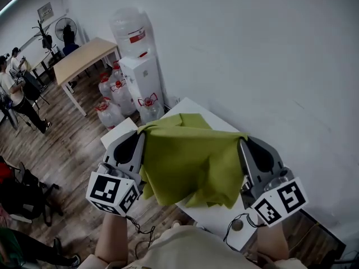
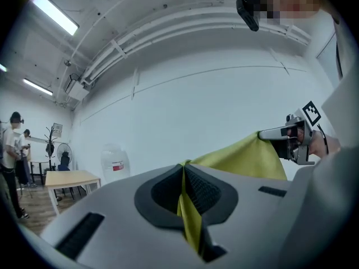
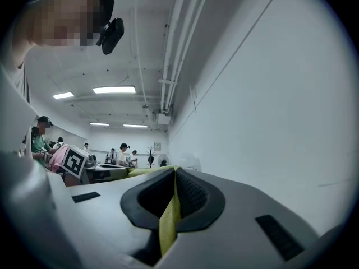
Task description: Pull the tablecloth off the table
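Observation:
An olive-green tablecloth hangs lifted in the air between my two grippers, above a small white table by the wall. My left gripper is shut on the cloth's left corner, and the fabric runs pinched between its jaws. On the other side my right gripper is shut on the right corner, with a strip of the cloth squeezed between its jaws. The cloth sags in folds toward me and covers most of the tabletop. In the left gripper view the right gripper shows holding the stretched cloth.
A white water dispenser stands against the wall beyond the table, with several water bottles on the wood floor beside it. A wooden table and a fan stand farther left. People are at the left edge.

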The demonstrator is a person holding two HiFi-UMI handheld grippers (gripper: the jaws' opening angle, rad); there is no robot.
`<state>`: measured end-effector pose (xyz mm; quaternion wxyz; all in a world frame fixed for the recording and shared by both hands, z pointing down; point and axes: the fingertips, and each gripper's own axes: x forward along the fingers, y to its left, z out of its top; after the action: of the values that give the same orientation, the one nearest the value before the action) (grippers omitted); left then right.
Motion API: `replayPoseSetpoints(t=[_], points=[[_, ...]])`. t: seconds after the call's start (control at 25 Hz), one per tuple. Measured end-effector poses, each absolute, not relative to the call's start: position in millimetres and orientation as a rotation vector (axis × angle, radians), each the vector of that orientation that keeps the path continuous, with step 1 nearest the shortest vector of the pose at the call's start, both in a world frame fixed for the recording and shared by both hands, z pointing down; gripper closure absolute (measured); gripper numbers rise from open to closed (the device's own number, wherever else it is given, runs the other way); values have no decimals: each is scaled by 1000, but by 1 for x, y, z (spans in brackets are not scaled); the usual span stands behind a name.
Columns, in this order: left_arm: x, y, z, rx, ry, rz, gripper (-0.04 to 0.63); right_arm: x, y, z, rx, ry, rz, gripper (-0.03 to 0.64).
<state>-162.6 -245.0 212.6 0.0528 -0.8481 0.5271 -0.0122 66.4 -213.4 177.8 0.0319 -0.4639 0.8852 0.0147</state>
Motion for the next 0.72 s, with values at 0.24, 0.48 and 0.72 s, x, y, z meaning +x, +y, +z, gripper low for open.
replayPoseSetpoints(t=[0.24,0.48,0.72], points=[[-158,-241,256,-2628,1609,-151,574,70,-214,224,-1480,2766,-74,583],[-157,-235,301,-2684,1640,-241,574,67,-207,261,-1561,2852,-27,583],[-157,-226,324,-2719,1655,-294,574,67,-199,286,-1560,2874,-117,583]])
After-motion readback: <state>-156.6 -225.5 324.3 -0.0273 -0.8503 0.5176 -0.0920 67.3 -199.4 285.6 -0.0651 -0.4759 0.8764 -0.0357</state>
